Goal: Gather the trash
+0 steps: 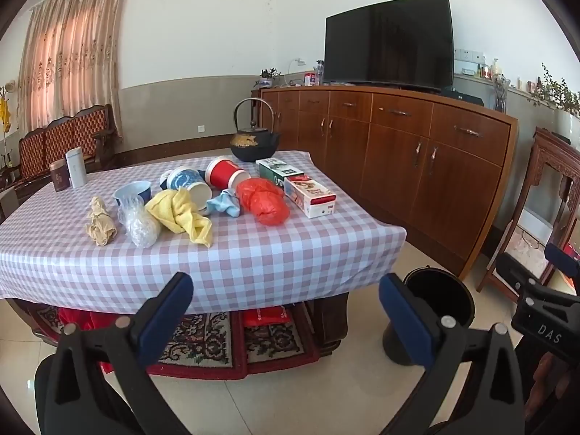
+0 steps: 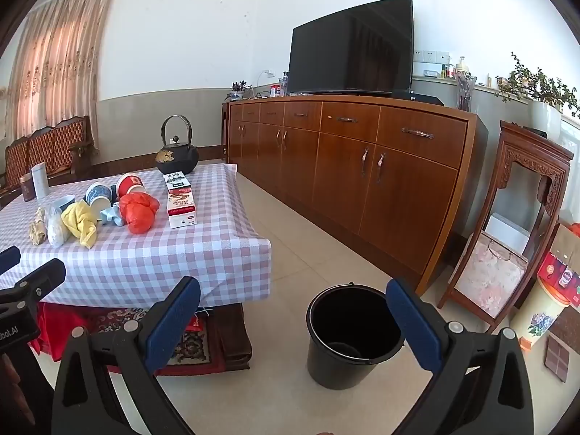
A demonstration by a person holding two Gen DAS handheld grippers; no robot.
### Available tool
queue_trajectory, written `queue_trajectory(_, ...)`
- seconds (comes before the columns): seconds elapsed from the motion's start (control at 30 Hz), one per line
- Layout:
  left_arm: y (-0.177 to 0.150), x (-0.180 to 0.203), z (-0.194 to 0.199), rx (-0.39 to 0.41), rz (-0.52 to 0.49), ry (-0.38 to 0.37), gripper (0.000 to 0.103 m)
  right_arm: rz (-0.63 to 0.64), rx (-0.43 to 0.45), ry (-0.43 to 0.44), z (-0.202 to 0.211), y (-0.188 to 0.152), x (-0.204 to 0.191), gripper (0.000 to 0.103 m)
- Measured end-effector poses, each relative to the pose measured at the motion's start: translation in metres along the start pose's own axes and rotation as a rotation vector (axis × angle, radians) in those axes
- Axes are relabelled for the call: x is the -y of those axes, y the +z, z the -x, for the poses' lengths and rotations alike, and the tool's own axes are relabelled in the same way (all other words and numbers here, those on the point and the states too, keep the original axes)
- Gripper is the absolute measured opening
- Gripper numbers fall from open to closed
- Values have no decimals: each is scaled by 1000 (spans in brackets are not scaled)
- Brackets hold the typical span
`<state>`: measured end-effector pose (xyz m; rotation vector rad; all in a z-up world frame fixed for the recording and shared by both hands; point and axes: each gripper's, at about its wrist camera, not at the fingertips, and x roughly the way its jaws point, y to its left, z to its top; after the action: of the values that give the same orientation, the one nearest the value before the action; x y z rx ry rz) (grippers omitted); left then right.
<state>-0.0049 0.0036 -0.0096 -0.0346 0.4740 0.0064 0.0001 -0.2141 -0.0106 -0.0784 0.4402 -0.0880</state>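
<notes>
L gripper (image 1: 286, 302) jaws wide apart, empty, trash-strewn table (image 1: 253, 253) ahead, R gripper (image 2: 293, 308) jaws apart, empty, black bucket (image 2: 353, 333) between them

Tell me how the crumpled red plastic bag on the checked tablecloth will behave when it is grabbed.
The crumpled red plastic bag looks thin and glossy, so it probably squashes and may slip between the pads. It seems puffed with air, likely very light. Being bunched rather than round, it should not roll far.

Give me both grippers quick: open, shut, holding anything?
Left gripper: open, empty, short of the table.
Right gripper: open, empty, above the floor near the black bucket.
</notes>
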Motion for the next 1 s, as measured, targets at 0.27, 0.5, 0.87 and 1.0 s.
queue_trajectory(0.27,5,3,-4,-21,12,2,103,-4,3,-3,0,0,-1,103)
queue_trajectory(0.5,6,1,-4,-24,17,0,103,-1,1,1,-1,-1,1,103)
queue_trajectory(0.87,5,-2,-4,-28,20,1,103,1,-2,7,-4,-3,-5,103)
queue_trajectory(1.0,4,-3,-5,-29,21,2,103,4,-1,10,-2,1,-3,103)
